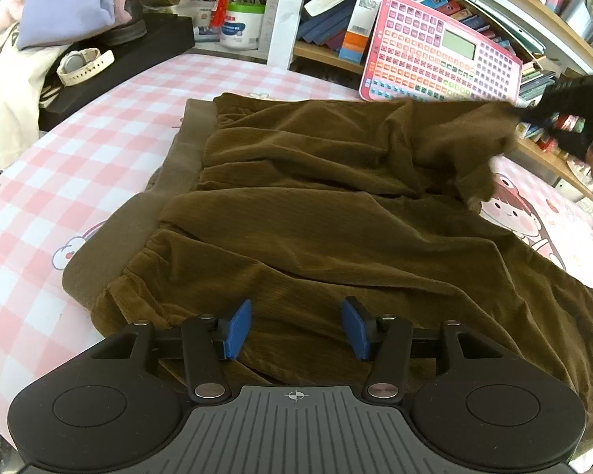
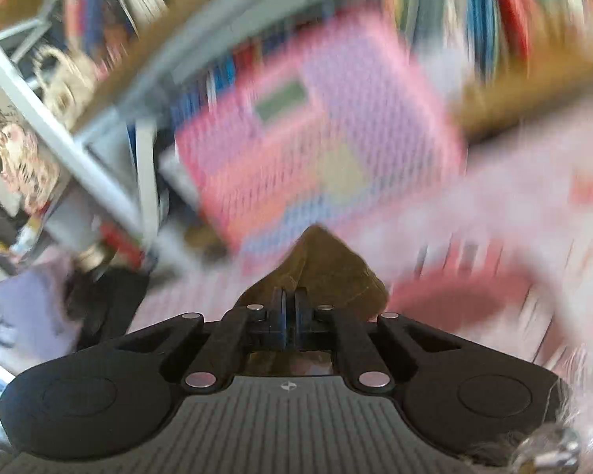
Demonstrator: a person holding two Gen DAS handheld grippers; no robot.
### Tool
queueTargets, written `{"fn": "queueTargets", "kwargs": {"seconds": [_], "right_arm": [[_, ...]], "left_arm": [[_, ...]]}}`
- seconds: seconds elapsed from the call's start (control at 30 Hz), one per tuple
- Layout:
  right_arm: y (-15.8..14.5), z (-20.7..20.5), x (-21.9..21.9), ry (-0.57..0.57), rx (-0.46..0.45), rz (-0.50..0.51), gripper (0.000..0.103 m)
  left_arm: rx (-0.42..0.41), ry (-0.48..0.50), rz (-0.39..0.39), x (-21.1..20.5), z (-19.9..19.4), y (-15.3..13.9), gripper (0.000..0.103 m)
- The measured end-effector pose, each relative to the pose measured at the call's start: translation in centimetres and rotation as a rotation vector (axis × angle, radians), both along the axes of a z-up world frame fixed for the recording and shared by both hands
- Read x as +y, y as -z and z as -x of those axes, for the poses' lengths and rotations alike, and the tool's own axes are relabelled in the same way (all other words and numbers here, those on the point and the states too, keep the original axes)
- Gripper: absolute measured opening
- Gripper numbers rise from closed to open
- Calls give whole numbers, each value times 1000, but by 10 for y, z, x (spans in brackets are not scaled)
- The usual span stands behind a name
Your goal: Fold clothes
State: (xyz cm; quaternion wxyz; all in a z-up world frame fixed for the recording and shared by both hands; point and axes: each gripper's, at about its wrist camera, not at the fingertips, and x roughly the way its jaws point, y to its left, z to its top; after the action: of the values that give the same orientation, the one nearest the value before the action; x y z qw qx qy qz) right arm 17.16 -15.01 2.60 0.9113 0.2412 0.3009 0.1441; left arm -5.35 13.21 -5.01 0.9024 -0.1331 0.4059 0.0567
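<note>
Right gripper [image 2: 289, 316] clamped on a corner of the brown corduroy garment [image 1: 316, 213], left gripper [image 1: 296, 328] gaping above the near hem, so could easily drag the whole thing across the checked tablecloth [image 1: 59, 150] or bump that pink toy keyboard [image 1: 439, 51].

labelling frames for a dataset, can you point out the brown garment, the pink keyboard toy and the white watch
brown garment [image 1: 316, 213]: left wrist view, on its wrinkled middle.
pink keyboard toy [image 1: 427, 51]: left wrist view, on its coloured keys left of the screen.
white watch [image 1: 72, 64]: left wrist view, on its round face.
</note>
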Motion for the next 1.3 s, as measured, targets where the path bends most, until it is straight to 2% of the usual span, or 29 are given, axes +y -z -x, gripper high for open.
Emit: {"fn": "queueTargets", "kwargs": {"seconds": [0.07, 0.1, 0.13, 0.17, 0.33, 0.5, 0.6, 0.7, 0.83, 0.93, 1.0, 1.13, 1.2, 1.3], "right_arm": [[-10, -8, -2, 1, -48, 71, 18], [-10, -11, -6, -6, -43, 83, 26], [-10, -15, -9, -13, -38, 95, 39], [-8, -17, -13, -13, -20, 110, 39], [32, -15, -44, 76, 239, 179, 37], [55, 0, -46, 26, 317, 238, 38], [60, 1, -24, -44, 322, 309, 39], [65, 4, 3, -90, 273, 467, 38], [68, 10, 23, -167, 189, 622, 25], [67, 11, 24, -211, 170, 724, 21], [70, 6, 8, -164, 172, 786, 21], [78, -13, -41, -19, 189, 817, 21], [78, -24, -62, -18, 192, 742, 22], [78, -30, -72, -52, 176, 729, 23]], "left_arm": [[2, -5, -2, 0, -1, 0, 52], [3, -7, -2, -1, -1, 0, 53], [4, -9, -2, -1, -1, 0, 53], [5, -10, -2, -1, -1, 0, 53], [6, -14, -4, -1, -1, 0, 54], [15, 0, -18, -4, -4, 0, 59], [20, 7, -28, -6, -5, 0, 61], [24, 10, -36, -7, -6, 0, 62], [24, 10, -34, -7, -6, 0, 62], [26, 12, -34, -7, -5, -1, 62], [26, 12, -34, -6, -5, -1, 62], [24, 12, -33, -4, -3, -1, 62], [24, 13, -33, -4, -3, -1, 62], [27, 20, -40, -4, -3, -1, 62]]}}
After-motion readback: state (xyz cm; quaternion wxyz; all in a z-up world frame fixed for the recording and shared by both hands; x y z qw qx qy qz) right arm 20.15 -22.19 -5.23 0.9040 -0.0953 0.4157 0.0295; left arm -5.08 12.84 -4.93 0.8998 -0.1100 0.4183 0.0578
